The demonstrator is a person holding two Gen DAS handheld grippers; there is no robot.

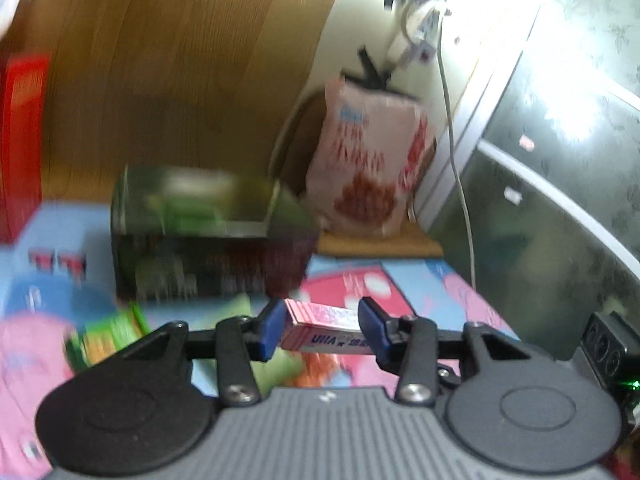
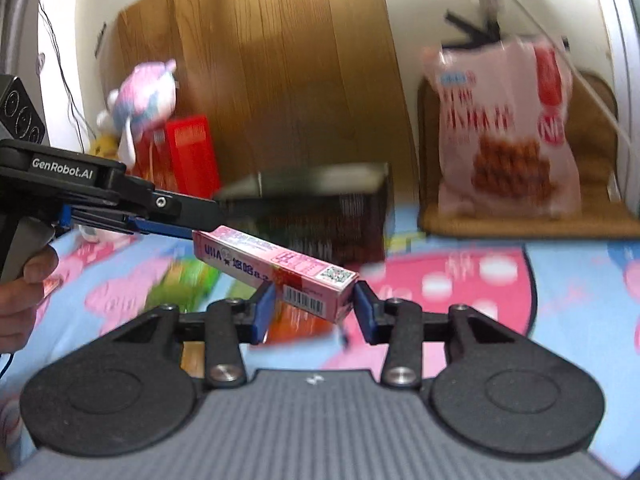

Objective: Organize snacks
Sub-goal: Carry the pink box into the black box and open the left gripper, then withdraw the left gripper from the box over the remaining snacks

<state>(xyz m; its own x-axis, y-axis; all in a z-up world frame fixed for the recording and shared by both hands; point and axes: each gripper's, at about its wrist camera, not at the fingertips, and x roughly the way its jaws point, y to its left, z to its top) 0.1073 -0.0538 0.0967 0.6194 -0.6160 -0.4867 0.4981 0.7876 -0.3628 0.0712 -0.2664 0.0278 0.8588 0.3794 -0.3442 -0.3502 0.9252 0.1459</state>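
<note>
Only the right wrist view showed a hand point(image 2: 18, 300) on the left gripper point(image 2: 188, 234), a plush toy point(image 2: 144, 96) and a red box point(image 2: 192, 152) far left. The left gripper point(image 1: 320, 326) clamped one end of the pink snack box point(image 2: 276, 270). That box point(image 1: 320, 326) hung above the cartoon mat point(image 2: 560, 300), its long axis slanting down rightward to the right gripper point(image 2: 314, 306), whose pads flanked the barcode end; contact was unclear. Behind stood a dark box point(image 1: 208, 236) and pink snack bag point(image 1: 368, 160).

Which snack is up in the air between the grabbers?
The long pink box. Both grippers have its ends, while the big pink bag and red box stand at the back.
</note>
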